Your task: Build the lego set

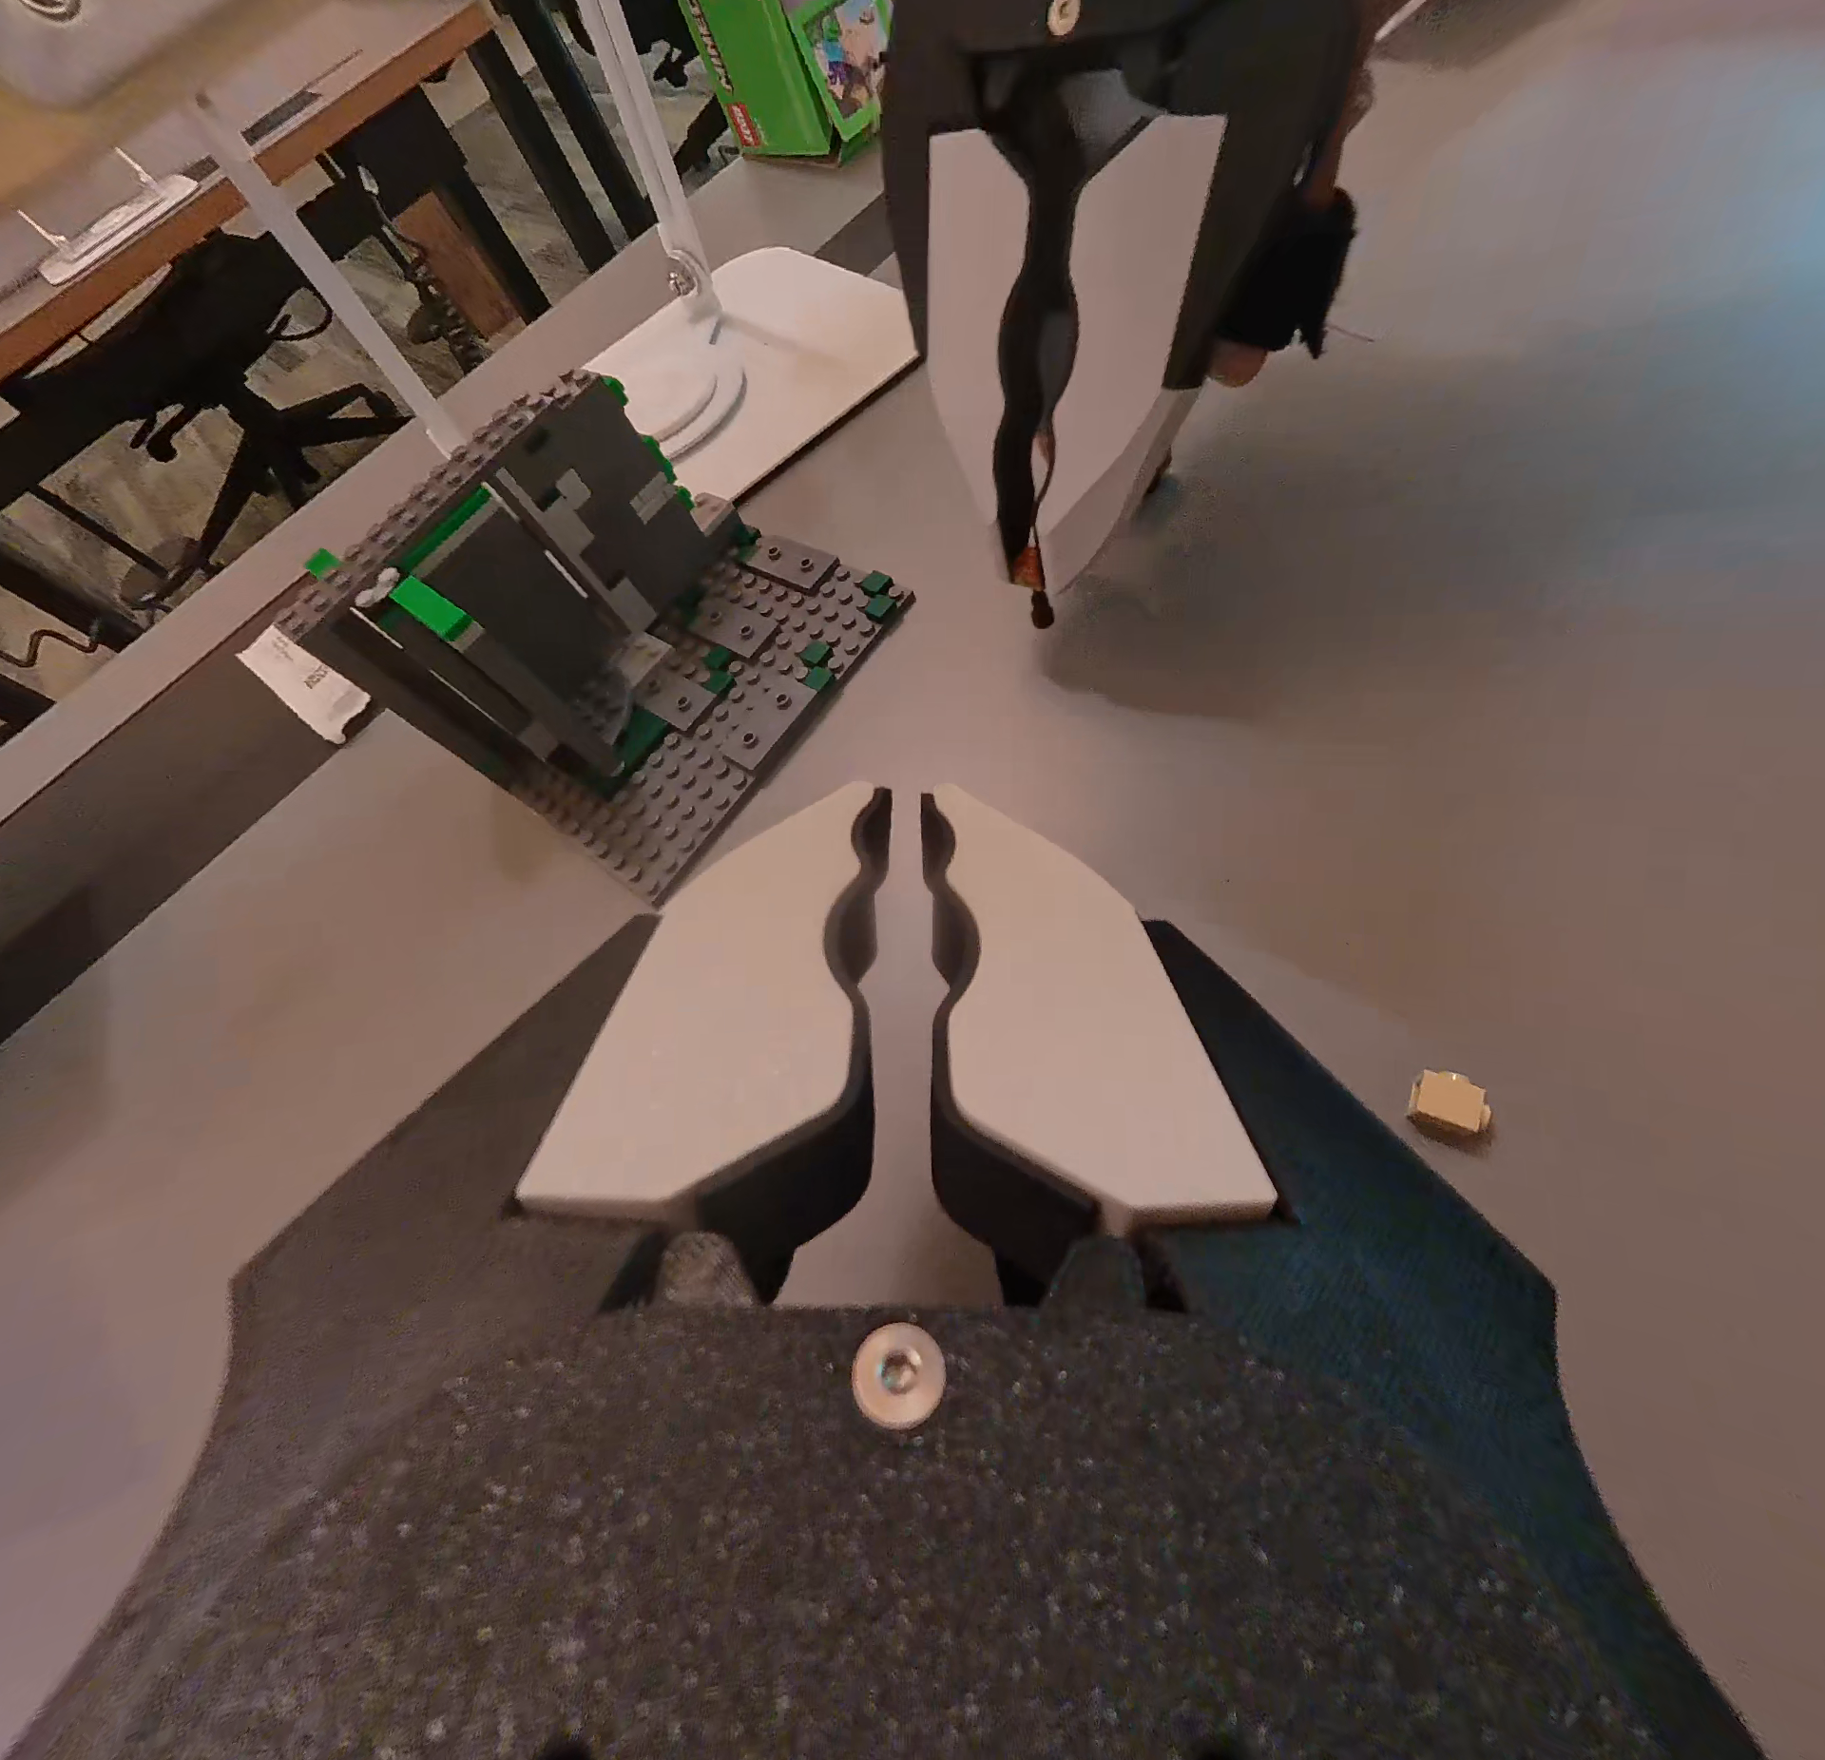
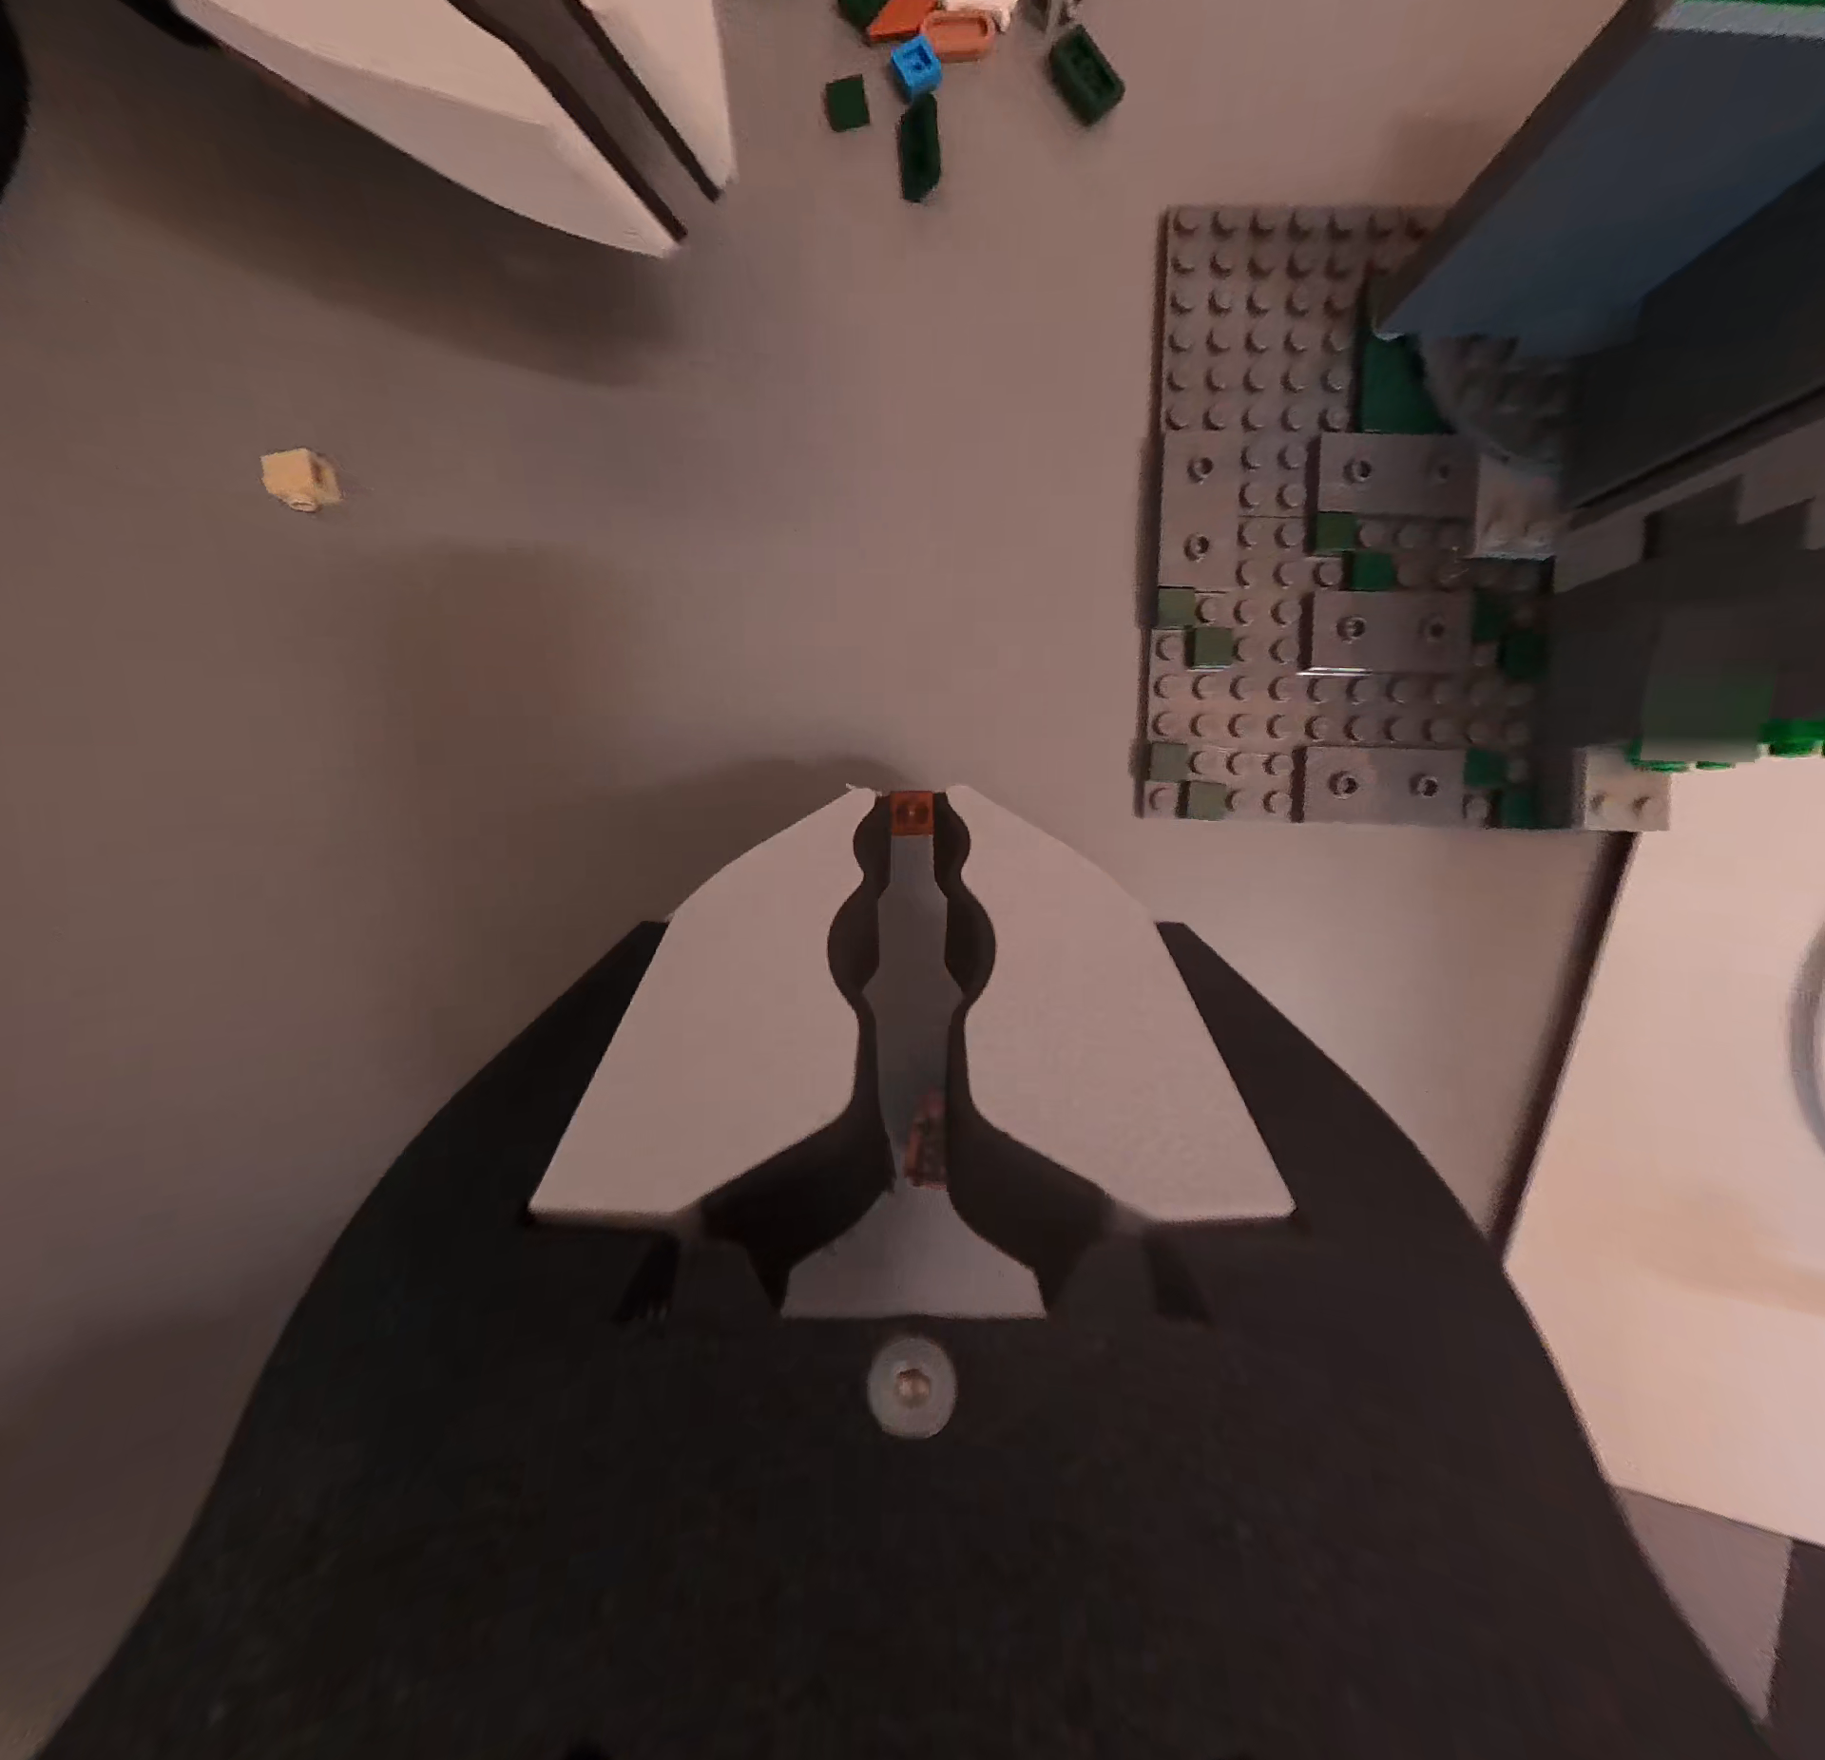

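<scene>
- The right claw is pinching a small reddish-brown lego piece at its very tips, above the grey tabletop.
- The piece's long axis cannot be told.
- The left claw is holding nothing, its jaws nearly closed with a slim gap.
- The grey studded lego baseplate with a dark grey and green building is sitting left of both claws' midpoint.
- A small tan lego brick is lying apart.
</scene>
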A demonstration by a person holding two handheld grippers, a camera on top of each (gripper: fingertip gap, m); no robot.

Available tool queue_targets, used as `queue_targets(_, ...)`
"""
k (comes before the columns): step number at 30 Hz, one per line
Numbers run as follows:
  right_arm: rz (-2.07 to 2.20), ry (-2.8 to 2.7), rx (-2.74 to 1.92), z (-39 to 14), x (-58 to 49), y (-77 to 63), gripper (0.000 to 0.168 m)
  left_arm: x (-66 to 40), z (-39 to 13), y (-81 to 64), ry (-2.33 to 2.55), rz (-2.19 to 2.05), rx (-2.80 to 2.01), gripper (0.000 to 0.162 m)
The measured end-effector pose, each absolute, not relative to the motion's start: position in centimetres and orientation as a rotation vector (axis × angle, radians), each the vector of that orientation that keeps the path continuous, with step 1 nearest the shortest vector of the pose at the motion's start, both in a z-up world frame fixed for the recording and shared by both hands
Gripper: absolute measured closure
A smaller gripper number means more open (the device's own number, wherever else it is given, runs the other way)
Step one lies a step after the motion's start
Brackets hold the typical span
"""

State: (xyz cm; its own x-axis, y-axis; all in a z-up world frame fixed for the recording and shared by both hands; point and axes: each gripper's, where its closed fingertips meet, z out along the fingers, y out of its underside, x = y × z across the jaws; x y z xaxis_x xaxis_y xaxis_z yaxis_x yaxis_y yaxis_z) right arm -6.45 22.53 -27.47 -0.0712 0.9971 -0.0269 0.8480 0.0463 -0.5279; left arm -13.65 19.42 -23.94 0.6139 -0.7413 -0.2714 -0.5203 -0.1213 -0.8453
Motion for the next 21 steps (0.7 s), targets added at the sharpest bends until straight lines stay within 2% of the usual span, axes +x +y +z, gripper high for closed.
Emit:
queue_targets(8,0.570,-2.034,-1.854,-28.7,-6.5,23.3,0.159,-13.6,-24.9,19.6,1.036,-0.266,-1.812,0.156)
queue_targets(15,0.587,-2.005,-1.846,-28.6,-6.6,23.3,0.149,-13.6,-25.4,19.7,1.036,-0.279,-1.826,0.156)
queue_targets(18,0.615,-1.923,-1.818,-26.4,-6.7,23.7,0.145,-13.6,-25.4,19.7,1.031,-0.286,-1.827,0.156)
queue_targets(21,0.724,-1.682,-1.756,-21.0,-6.9,23.8,0.145,-13.8,-25.3,19.8,1.024,-0.290,-1.825,0.158)
